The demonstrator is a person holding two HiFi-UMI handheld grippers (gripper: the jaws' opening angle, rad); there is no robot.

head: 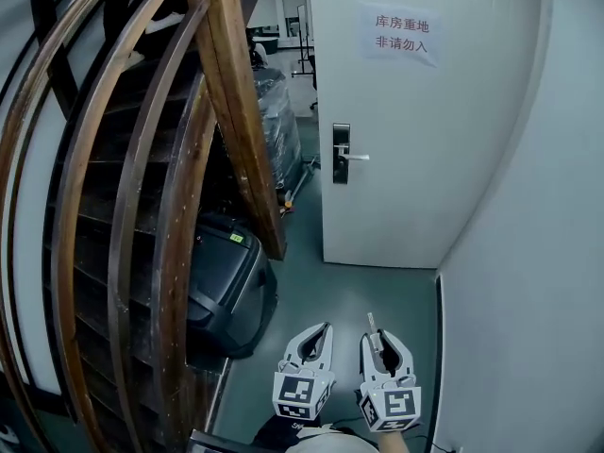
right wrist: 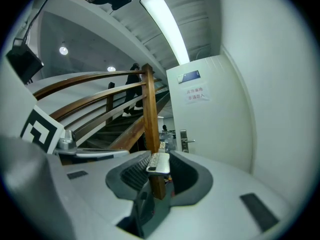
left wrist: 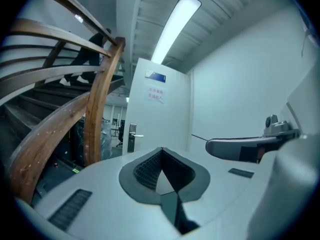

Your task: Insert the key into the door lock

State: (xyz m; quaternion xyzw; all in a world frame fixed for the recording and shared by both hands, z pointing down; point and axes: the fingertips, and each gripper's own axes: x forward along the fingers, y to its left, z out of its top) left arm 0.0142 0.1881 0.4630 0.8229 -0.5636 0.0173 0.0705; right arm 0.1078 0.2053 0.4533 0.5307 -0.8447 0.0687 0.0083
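A white door (head: 415, 140) stands ahead, with a dark lock plate and silver handle (head: 342, 154) on its left edge. In the head view both grippers are low, well short of the door. My right gripper (head: 379, 336) is shut on a silver key (head: 371, 322) that points toward the door. In the right gripper view the key (right wrist: 159, 162) lies between the jaws, with the lock (right wrist: 184, 140) small and far behind it. My left gripper (head: 324, 330) is beside the right one, with its jaws shut and holding nothing. In the left gripper view its tips (left wrist: 161, 150) meet and the lock (left wrist: 132, 136) is distant.
A curved wooden stair railing (head: 142, 206) and its post (head: 241, 111) fill the left. A black machine (head: 226, 281) sits on the grey floor under the stairs. A white wall (head: 547, 281) closes the right side. A paper sign (head: 401, 34) hangs on the door.
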